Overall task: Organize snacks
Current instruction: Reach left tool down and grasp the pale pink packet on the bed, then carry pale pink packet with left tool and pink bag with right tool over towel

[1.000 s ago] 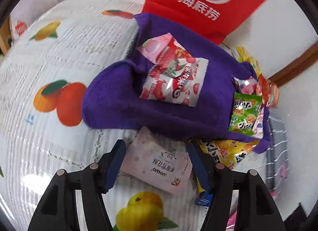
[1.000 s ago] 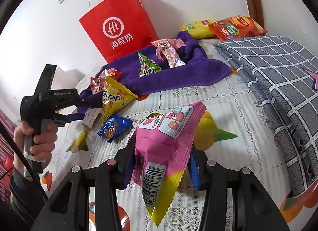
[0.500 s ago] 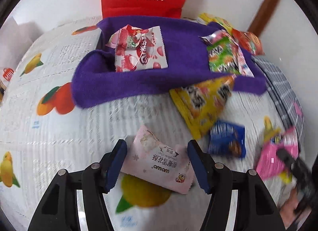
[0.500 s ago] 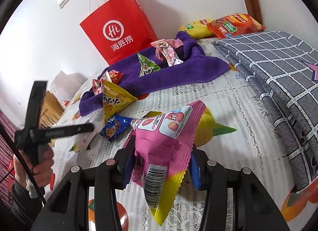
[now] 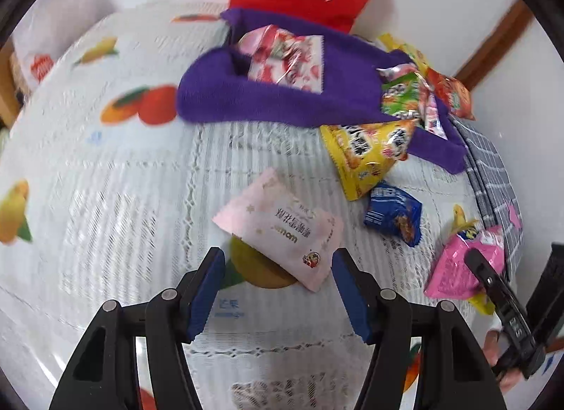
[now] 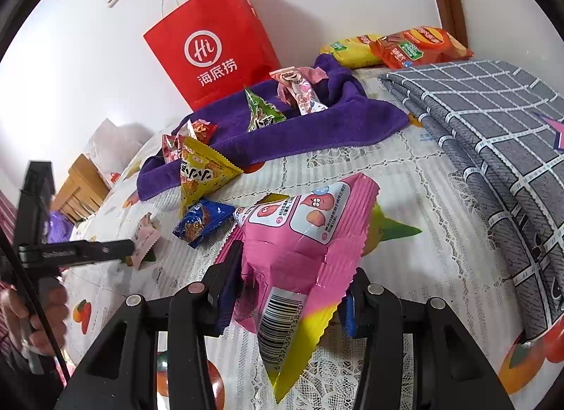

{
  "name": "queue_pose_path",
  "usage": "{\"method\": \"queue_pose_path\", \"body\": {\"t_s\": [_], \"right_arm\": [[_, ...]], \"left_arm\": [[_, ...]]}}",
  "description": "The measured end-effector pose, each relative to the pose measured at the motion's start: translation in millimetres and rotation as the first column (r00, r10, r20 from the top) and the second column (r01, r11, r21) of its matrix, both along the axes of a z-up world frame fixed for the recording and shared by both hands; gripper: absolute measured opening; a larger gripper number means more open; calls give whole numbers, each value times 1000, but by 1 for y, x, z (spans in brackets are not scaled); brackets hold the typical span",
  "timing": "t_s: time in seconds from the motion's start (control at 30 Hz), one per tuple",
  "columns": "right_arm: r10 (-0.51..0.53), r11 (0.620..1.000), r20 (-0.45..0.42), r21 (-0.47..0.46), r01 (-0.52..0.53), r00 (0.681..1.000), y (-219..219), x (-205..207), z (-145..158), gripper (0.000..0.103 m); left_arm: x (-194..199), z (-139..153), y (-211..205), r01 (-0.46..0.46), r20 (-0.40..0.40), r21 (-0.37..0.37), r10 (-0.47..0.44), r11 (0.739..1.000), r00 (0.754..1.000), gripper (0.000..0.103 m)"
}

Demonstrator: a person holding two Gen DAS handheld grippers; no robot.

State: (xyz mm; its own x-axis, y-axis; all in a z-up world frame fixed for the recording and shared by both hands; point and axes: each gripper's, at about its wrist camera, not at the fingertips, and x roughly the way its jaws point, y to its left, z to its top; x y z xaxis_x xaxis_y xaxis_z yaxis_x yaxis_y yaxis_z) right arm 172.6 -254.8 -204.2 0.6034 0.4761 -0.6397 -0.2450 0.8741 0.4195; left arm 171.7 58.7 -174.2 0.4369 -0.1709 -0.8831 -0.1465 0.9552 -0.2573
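Observation:
My left gripper [image 5: 278,269] is shut on a pale pink packet [image 5: 282,230], held across its width just above the fruit-print cloth [image 5: 123,198]. The right wrist view shows that packet [image 6: 144,237] hanging at the left gripper's tip [image 6: 128,248], left of the other snacks. My right gripper [image 6: 292,290] is shut on a pink and yellow snack bag [image 6: 299,251], which sticks up between its fingers; the same bag [image 5: 461,262] shows at the left wrist view's right edge. A purple towel [image 6: 317,128] carries a green packet [image 6: 261,110] and pink strawberry packets [image 5: 285,61].
A red paper bag [image 6: 211,47] stands against the wall behind the towel. A yellow triangular packet [image 5: 366,149] and a small blue packet [image 5: 394,216] lie loose before the towel. A folded grey checked blanket [image 6: 493,128] fills the right side, with two chip bags [image 6: 416,47] behind it.
My left gripper has carried the pale pink packet away from the towel's edge, towards the near left. My right gripper and its pink bag have stayed put.

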Motion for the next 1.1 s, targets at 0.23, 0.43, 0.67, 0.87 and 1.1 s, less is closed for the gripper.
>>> {"method": "queue_pose_path", "body": {"t_s": [0.23,0.43,0.67,0.87,1.1], "right_arm": [[21,997,-35,73,-19,999,-6,6,-6,46],[26,995,-47,99,-21,999,-9,6,-7,47],[26,995,-48,98,-21,999,-8,6,-7,46],[24,997,-42,79,-21,999,-6,6,-6,46],[21,999,-33,48,-20,999,-3,4,-6,46]], "left_arm": [[14,-2,-4,-55,26,-78,57,995,998,67],[38,-3,-25,-21,23,-5,21,1000,1000,67],[29,-6,-50,52,33,238,-62,970,998,53],[11,-2,-38,58,59,213,-72,975,996,40],[3,-2,-28,66,64,124,-74,990,995,38]]}}
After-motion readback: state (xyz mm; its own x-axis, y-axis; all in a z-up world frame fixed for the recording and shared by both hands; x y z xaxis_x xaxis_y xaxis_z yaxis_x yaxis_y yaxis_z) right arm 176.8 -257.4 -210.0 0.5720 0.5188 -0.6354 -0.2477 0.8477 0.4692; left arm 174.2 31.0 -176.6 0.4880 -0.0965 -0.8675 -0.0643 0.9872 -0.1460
